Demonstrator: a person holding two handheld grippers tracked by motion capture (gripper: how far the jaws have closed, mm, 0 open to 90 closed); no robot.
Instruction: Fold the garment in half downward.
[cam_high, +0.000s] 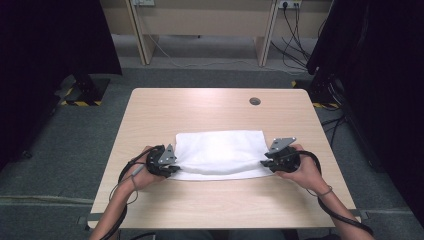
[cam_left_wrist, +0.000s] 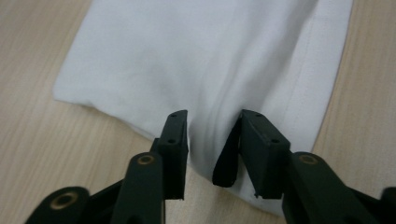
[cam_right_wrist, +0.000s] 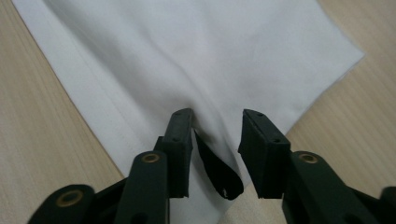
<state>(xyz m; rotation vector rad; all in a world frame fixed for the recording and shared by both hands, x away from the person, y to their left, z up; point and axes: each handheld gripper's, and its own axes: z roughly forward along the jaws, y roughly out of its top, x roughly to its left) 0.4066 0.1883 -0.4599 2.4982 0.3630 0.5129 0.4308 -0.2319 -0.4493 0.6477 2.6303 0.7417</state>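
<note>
A white cloth (cam_high: 220, 152) lies folded flat on the wooden table (cam_high: 210, 107), with a ridge raised along its near edge. My left gripper (cam_high: 171, 165) is at the cloth's near left corner. Its jaws stand apart and straddle a fold of the cloth (cam_left_wrist: 210, 126); the left gripper (cam_left_wrist: 212, 140) is open. My right gripper (cam_high: 266, 161) is at the near right corner. In the right gripper view, wrinkles in the cloth (cam_right_wrist: 210, 70) run in between the parted jaws of the right gripper (cam_right_wrist: 215, 140). A loose black pad strip hangs inside one jaw of each gripper.
A round cable hole (cam_high: 255, 101) sits in the tabletop at the back right. Bare wood surrounds the cloth on all sides. Beyond the table are grey carpet, desk legs and cables (cam_high: 292, 47); dark stands (cam_high: 85, 90) flank the table.
</note>
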